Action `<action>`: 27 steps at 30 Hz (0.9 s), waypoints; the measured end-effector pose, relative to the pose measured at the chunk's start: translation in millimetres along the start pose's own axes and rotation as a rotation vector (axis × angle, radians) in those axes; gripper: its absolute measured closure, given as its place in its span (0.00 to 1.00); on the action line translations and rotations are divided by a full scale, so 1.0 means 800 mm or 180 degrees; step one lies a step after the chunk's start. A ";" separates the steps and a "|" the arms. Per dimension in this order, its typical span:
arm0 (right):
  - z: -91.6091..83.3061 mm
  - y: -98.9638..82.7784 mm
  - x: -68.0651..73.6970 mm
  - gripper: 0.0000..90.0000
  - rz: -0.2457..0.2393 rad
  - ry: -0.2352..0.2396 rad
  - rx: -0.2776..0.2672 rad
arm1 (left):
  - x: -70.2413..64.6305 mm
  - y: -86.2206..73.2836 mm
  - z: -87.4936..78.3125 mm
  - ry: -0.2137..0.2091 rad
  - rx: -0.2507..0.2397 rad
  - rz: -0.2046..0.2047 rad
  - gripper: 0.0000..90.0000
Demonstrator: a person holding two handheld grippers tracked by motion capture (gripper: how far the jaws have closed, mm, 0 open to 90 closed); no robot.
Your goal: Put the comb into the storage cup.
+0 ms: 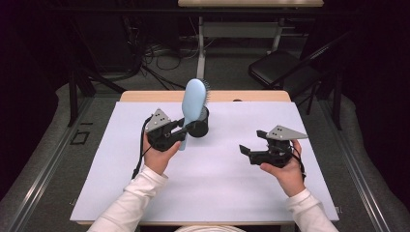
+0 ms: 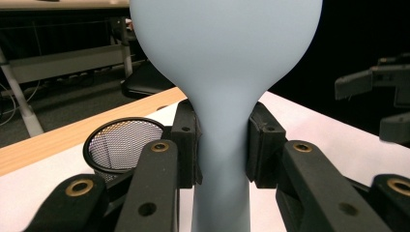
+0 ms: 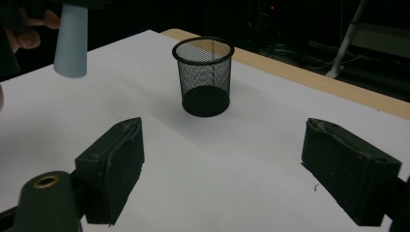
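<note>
Currently the left tool (image 1: 180, 134) is gripping a pale blue hairbrush (image 1: 193, 104) by its handle, upright, just beside the black mesh cup (image 1: 198, 126) on the white worktop (image 1: 217, 179). Right tool (image 1: 246, 151) is hovering open and empty, well apart from both.

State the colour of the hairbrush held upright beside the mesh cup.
Pale blue. The hairbrush shows its colour best in the high view, next to the black mesh cup.

A pale blue hairbrush (image 1: 195, 102) stands upright, handle down, just beside an empty black mesh cup (image 1: 199, 126).
</note>
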State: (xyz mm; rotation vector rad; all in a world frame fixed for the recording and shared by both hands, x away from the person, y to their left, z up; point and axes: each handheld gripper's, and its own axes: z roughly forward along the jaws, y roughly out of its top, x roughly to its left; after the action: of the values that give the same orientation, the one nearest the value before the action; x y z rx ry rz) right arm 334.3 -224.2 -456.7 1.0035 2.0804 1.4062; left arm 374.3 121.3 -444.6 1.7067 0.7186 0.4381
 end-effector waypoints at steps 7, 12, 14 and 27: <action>0.001 0.030 -0.001 0.16 0.0014 0.0041 -0.0068 | 0.001 -0.001 0.001 -0.0005 0.0012 0.0001 0.77; 0.002 0.048 -0.001 0.16 0.0071 0.0074 -0.0129 | 0.000 -0.002 0.002 -0.0001 0.0027 0.0004 0.77; 0.003 0.054 0.000 0.16 0.0100 0.0091 -0.0136 | 0.000 -0.003 0.003 -0.0004 0.0030 0.0009 0.77; 0.019 0.076 0.006 0.16 0.0184 0.0137 -0.0138 | -0.002 -0.006 0.005 -0.0001 0.0039 0.0019 0.77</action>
State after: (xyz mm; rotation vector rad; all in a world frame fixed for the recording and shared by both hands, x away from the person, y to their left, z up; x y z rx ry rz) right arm 361.4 -197.7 -406.7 1.0322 2.0572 1.5077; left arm 375.0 117.9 -449.8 1.7207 0.7174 0.4383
